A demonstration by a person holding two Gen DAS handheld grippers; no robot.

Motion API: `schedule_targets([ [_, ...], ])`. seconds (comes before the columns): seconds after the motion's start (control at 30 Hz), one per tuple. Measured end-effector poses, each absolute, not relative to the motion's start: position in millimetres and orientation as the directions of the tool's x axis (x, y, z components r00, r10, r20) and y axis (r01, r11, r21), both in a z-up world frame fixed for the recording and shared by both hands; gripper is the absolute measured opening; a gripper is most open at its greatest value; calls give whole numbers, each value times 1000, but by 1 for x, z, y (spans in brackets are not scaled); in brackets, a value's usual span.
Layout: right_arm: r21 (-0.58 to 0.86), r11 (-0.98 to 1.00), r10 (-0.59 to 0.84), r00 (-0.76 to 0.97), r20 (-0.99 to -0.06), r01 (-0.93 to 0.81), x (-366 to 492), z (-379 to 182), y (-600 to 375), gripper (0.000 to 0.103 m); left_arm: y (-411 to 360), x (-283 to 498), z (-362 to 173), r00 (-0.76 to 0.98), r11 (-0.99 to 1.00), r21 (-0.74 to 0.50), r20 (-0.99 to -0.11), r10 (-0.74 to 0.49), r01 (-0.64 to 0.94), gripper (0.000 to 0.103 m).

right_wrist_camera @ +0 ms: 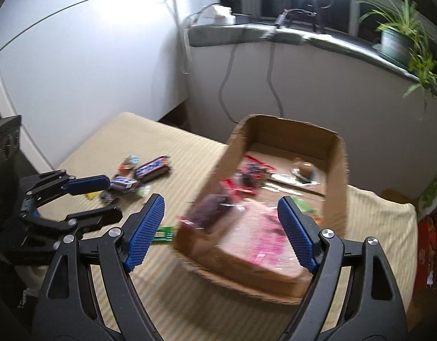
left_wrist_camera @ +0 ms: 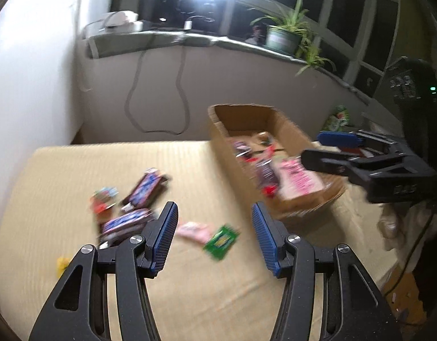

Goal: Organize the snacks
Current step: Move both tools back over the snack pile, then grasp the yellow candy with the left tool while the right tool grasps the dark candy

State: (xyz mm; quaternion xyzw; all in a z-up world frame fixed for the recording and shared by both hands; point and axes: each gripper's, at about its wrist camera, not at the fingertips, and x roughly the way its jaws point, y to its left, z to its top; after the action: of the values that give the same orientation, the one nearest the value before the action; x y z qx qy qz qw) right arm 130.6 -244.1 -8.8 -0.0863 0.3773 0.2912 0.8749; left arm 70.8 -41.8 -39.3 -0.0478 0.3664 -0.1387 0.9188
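The loose snacks lay in a small cluster on the pale striped cover of the desk [left_wrist_camera: 76,170]: two dark bar wrappers [left_wrist_camera: 144,189], a small round colourful packet [left_wrist_camera: 103,199], a pink packet [left_wrist_camera: 193,230] and a green packet [left_wrist_camera: 221,238], with a yellow scrap [left_wrist_camera: 62,264] off at the near edge. To their right stood the open cardboard box [left_wrist_camera: 218,130], already holding several wrappers and a large pink pack [left_wrist_camera: 299,177] at its near end.

The left claw [left_wrist_camera: 214,238] hung above the cluster with its jaws partly apart and nothing between them; the green and pink packets showed in the gap, lying on the desk below. The right claw [right_wrist_camera: 220,230] stood wide and empty over the near end of the box.

By the look of it, this was the stretch between one drop and the next pick, with a fair share of the snacks still outside the box. The next move would call for the left claw to come down on one packet, most likely the green or the pink. Both looked flat and thin, so the blue pads [left_wrist_camera: 161,236] would need to catch an edge close to the cover without pinching the fabric. Blur left the labels unreadable.
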Motion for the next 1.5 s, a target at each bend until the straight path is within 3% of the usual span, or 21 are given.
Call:
schedule_targets([
  [0.33, 76, 700, 527, 441, -727, -710, 92, -19, -181, 84, 41, 28, -71, 685, 986, -162, -714, -146, 42, 53],
  [0.77, 110, 547, 539, 248, -805, -830, 73, -78, -98, 84, 77, 28, -99, 650, 984, -177, -750, -123, -18, 53],
  [0.93, 113, 533, 520, 219, -826, -839, 83, -92, -76, 59, 81, 37, -104, 643, 984, -177, -756, -125, -17, 53],
  [1.5, 17, 486, 456, 236, -858, -874, 94, -117, -27, 54, 80, 63, -120, 611, 995, -101, -788, -79, -2, 53],
])
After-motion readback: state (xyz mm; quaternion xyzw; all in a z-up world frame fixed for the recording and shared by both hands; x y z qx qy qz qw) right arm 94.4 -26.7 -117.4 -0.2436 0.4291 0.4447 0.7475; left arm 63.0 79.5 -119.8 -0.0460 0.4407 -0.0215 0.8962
